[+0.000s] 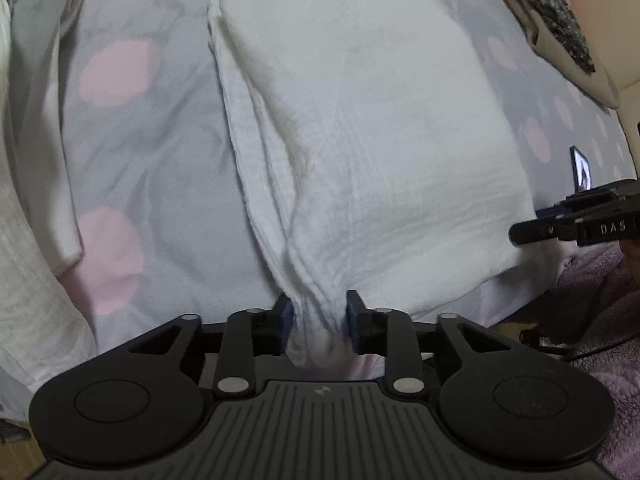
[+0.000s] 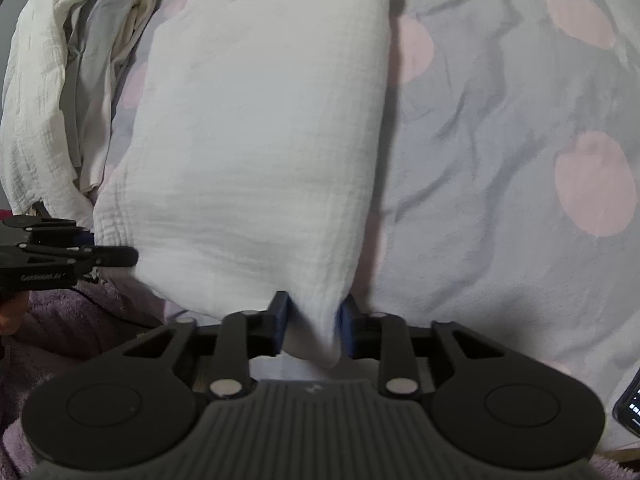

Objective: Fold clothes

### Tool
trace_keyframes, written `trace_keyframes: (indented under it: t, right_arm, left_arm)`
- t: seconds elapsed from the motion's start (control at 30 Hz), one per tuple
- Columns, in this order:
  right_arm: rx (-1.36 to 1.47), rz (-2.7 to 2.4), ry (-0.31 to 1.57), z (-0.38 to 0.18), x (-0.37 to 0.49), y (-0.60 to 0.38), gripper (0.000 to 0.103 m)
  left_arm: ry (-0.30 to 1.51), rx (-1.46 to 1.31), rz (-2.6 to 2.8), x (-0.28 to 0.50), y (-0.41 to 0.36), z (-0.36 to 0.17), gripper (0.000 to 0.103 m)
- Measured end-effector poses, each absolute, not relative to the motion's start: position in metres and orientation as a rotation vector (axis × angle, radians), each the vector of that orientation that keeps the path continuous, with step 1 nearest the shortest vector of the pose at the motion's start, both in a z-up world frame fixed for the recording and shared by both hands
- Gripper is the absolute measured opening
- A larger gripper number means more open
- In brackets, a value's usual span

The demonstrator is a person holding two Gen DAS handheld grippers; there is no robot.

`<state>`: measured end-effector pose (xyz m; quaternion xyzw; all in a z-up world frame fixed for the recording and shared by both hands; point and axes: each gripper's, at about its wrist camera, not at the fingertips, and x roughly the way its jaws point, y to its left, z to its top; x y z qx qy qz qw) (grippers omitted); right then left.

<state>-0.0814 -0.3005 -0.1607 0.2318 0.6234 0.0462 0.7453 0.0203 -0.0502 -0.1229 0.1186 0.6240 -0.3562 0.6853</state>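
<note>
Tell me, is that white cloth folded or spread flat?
Folded: the cloth lies doubled, layered edges showing along its left side, near corners pinched in both grippers.

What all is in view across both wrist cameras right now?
white folded garment: one, white crinkled cotton, flat on the bed centre, near edge pinched at both corners
bedsheet: one, grey with pink spots, under everything
pile of unfolded clothes: one heap, white and cream, on the left side of the bed
slipper: one, beige with dark speckled insole, far right corner
phone: one, dark, screen lit, right edge of the bed
fleece clothing: purple, nearest the person
left gripper: black, shut on the garment's left corner
right gripper: black, shut on the right corner
</note>
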Motion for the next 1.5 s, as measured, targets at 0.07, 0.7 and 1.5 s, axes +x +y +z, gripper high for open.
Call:
trace_keyframes:
  t: [0.07, 0.7, 1.5]
  right_arm:
    - [0.518, 0.092, 1.319, -0.152, -0.083, -0.308, 0.039]
    - [0.650, 0.024, 0.991, -0.149, -0.027, -0.356, 0.064]
    - [0.677, -0.015, 1.033, -0.186, 0.017, -0.358, 0.047]
  left_arm:
    - [1.320, 0.221, -0.797, 0.026, -0.043, -0.110, 0.029]
    - [1.077, 0.091, -0.670, 0.100, -0.077, -0.138, 0.047]
    - [1.124, -0.075, -0.771, 0.126, -0.110, -0.166, 0.015]
